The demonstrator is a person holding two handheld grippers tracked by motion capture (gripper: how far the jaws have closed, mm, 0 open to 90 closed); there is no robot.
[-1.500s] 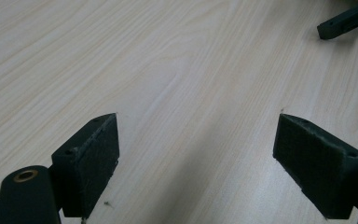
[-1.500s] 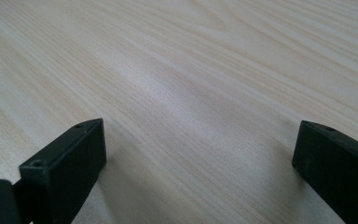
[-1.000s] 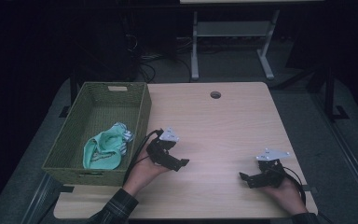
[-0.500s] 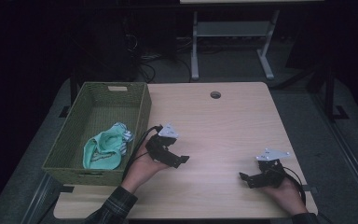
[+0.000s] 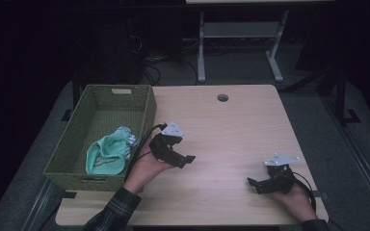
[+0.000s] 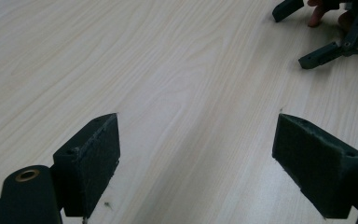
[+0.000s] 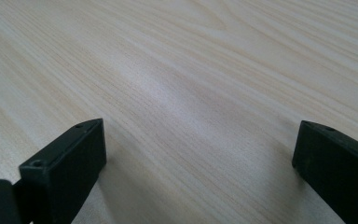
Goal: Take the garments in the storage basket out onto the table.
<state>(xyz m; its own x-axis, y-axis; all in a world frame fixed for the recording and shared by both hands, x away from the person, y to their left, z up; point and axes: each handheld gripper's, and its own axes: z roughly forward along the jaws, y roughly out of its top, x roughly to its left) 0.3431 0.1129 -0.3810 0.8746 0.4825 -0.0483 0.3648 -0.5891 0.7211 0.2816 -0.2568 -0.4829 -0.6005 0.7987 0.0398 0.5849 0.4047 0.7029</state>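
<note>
Resting in the basket (image 5: 79,159), the cloth (image 5: 107,153) is looking already stowed, while the left gripper (image 5: 183,159) beside it and the right gripper (image 5: 256,185) well apart are idling with jaws spread, holding nothing.

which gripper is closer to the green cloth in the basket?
Left. The left gripper sits just right of the basket that holds the green cloth; the right gripper is far off, near the table's right front corner.
</note>
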